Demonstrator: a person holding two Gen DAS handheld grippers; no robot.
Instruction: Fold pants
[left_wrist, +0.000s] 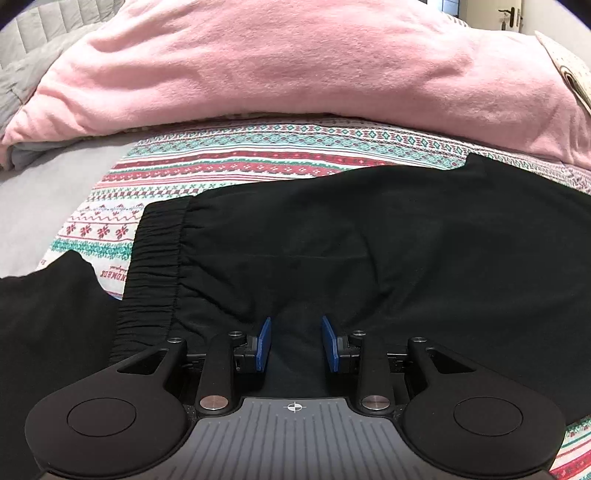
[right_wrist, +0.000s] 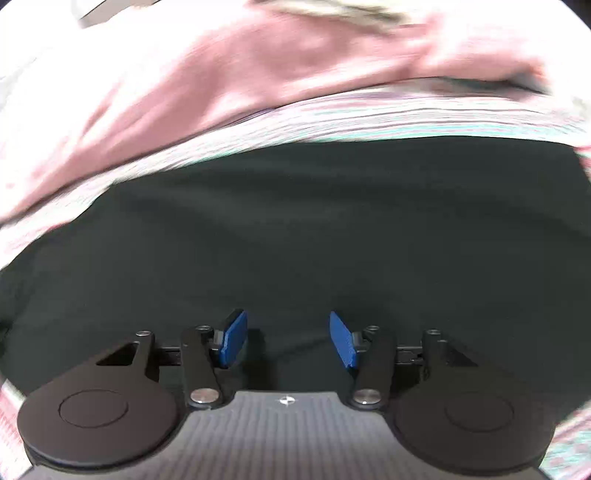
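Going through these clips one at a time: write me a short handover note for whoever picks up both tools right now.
Left tool: open, nothing held, over the black pants near the elastic waistband.
Right tool: open, nothing held, over plain black fabric; view blurred.
Pants lie on the patterned sheet, with the pink blanket behind. A separate black flap lies left of the waistband.
Done: cannot tell how many folds.
Left: grip and finish folding.

Right hand-held gripper (right_wrist: 288, 339) gapes above black pants (right_wrist: 295, 229).
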